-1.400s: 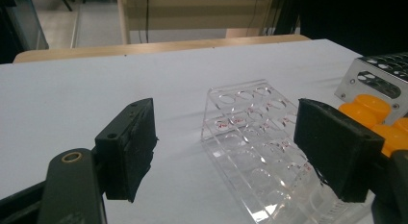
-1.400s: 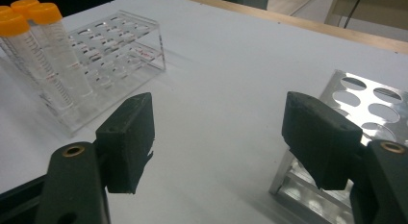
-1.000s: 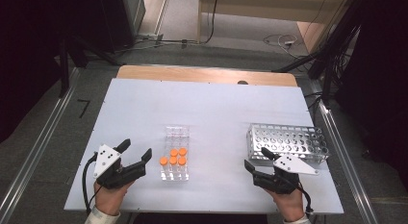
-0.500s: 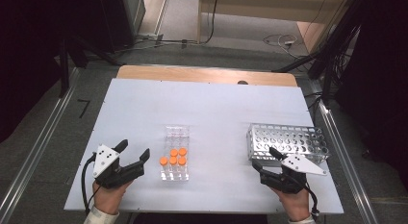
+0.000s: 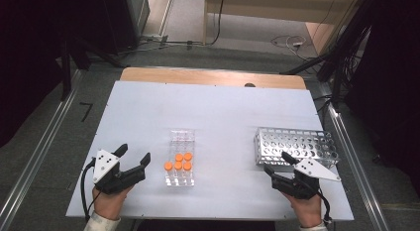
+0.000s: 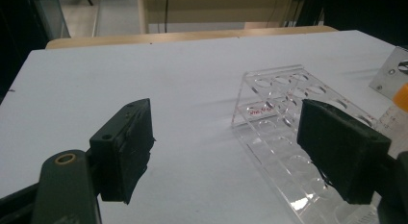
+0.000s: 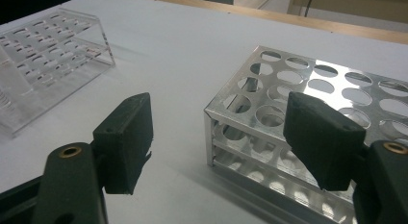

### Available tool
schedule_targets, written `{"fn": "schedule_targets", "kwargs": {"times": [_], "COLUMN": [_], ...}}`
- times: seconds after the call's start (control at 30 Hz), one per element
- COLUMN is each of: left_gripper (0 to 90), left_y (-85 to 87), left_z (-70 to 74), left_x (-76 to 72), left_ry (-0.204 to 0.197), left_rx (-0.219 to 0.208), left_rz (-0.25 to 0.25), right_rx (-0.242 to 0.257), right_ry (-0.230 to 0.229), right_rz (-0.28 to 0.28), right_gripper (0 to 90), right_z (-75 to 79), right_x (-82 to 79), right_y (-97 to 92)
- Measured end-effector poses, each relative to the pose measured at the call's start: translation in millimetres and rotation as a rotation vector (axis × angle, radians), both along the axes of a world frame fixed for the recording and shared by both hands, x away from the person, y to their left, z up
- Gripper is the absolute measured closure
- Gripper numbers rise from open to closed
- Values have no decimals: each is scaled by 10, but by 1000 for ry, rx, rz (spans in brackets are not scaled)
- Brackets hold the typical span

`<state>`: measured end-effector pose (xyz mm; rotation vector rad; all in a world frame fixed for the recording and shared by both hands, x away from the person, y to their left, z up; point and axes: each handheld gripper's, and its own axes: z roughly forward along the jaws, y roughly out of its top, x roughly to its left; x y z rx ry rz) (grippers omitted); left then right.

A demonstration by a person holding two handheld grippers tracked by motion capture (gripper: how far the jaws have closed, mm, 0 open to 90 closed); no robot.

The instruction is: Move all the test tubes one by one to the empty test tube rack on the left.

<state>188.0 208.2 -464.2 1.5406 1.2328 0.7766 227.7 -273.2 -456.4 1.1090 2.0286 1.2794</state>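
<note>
resting low on the near edge of the surface (image 5: 208, 107), the left claw (image 5: 132, 160) and the right claw (image 5: 283, 162) both stand released, nothing between the jaws of either. just ahead and to the inner side of the left claw stands the clear rack (image 5: 180, 159), carrying five orange-capped tubes (image 5: 179, 162) in its nearer rows; the left gripper view looks along that claw's two black jaws at the rack's (image 6: 284, 132) empty far holes, with one jaw partly covering its near end. just ahead of the right claw, slightly to its outer side, stands the metal rack (image 5: 297, 146), its holes seemingly all empty; in the right gripper view its (image 7: 298, 113) near corner lies between the two jaws' lines of sight, untouched. the step in hand is judged to be the approach before a first pick: most likely a tube is to pass from the clear rack to the metal one. the next move calls for a claw to rise over a cap, descend around it with jaws apart, and clench on the tube before lifting it straight up. hard to make out: the tubes' contents and the red mark on the clear rack. cut off: the person's forearms at the lower edge of the high view.
</note>
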Motion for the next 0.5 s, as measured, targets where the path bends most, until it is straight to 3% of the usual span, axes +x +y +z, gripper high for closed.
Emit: {"fn": "schedule_targets", "kwargs": {"times": [0.5], "left_gripper": [196], "left_y": [76], "left_z": [-35], "left_x": [-17], "left_ry": [2], "left_rx": [8], "left_rz": [29], "right_rx": [0], "right_ry": [-2], "right_rz": [-37], "right_gripper": [242], "right_z": [-6], "right_x": [-4], "right_y": [-135]}}
